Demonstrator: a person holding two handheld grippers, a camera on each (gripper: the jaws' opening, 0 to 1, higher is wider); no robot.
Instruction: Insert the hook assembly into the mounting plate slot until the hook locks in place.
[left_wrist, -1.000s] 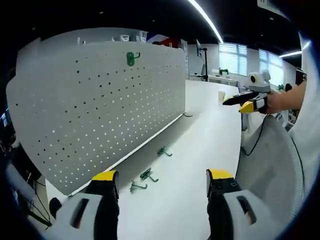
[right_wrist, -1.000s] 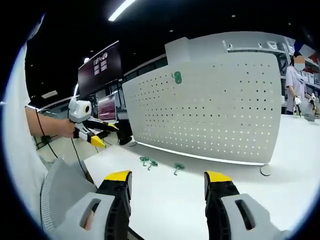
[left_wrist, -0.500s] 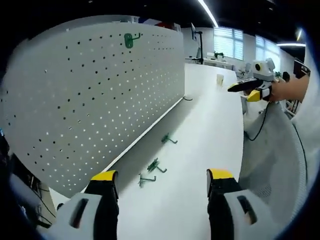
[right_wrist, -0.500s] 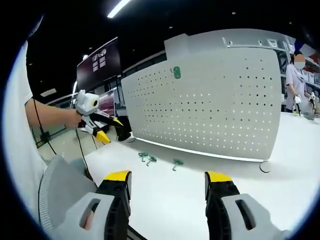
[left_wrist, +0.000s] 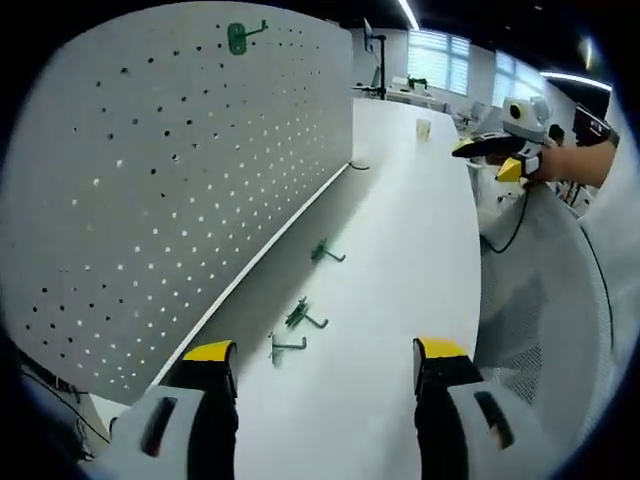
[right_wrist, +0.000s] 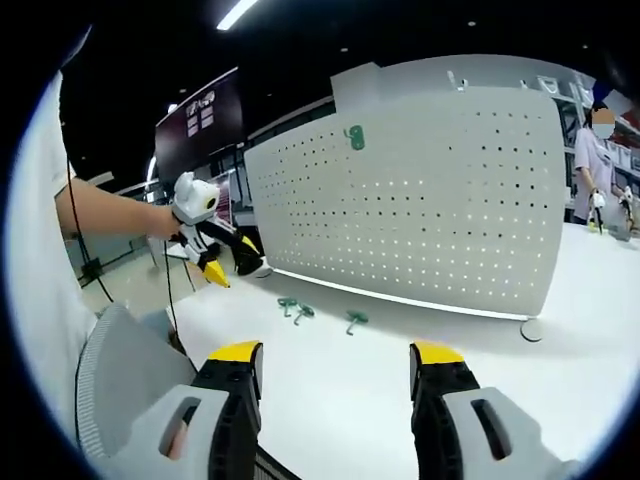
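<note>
Left gripper (left_wrist: 325, 350): jaws spread wide, nothing between them, held low over the white table (left_wrist: 420, 230). Just ahead of its left jaw lie three loose green hooks (left_wrist: 300, 318) in a row on the table, close along the foot of the pegboard (left_wrist: 170, 170); nearest one almost at the jaw tip, farthest a little further up the board's base. The pegboard, the mounting plate here, stands upright to the left of this gripper, with one green mounted hook (left_wrist: 238, 36) seated high near its top edge. Right gripper (right_wrist: 335, 355): jaws likewise spread apart and holding nothing, above the table, well back from the board. From there the three hooks lie ahead, slightly left of centre, the board rising behind them. A person stands at the far right.
</note>
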